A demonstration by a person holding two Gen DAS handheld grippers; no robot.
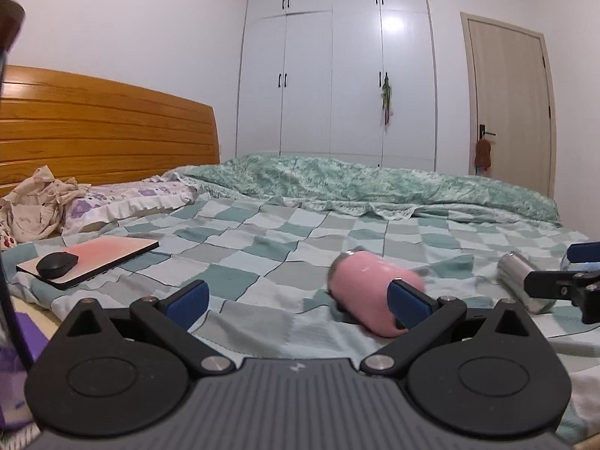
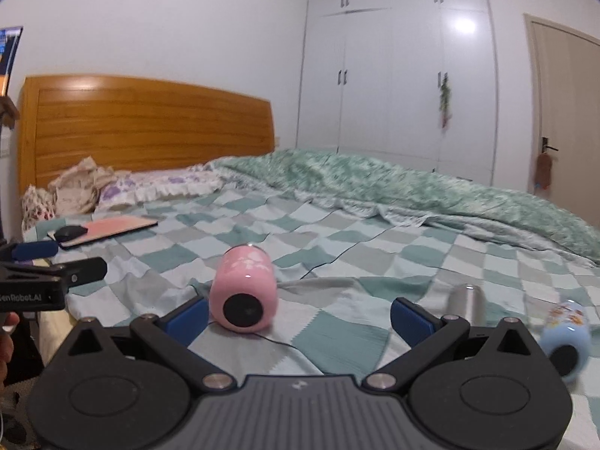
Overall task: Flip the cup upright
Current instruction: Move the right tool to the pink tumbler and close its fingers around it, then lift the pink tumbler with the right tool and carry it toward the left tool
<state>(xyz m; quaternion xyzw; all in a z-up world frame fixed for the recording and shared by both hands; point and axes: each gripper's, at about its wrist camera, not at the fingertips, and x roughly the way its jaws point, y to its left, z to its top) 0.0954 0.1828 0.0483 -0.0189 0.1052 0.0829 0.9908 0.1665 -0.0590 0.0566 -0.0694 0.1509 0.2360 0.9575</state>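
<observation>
Both our grippers, left (image 1: pixel 298 303) and right (image 2: pixel 300 317), hover spread and empty over the bed's (image 2: pixel 337 225) near edge, where the pink cup (image 2: pixel 243 292) lies sideways; we should straddle its body squarely before tipping it.

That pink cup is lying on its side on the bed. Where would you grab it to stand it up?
Grip the pink cup across the middle of its round body, one finger on each side. It lies with its dark base facing the right gripper, whose jaws are open, rim pointing away. Coming from that base end looks easiest.
</observation>
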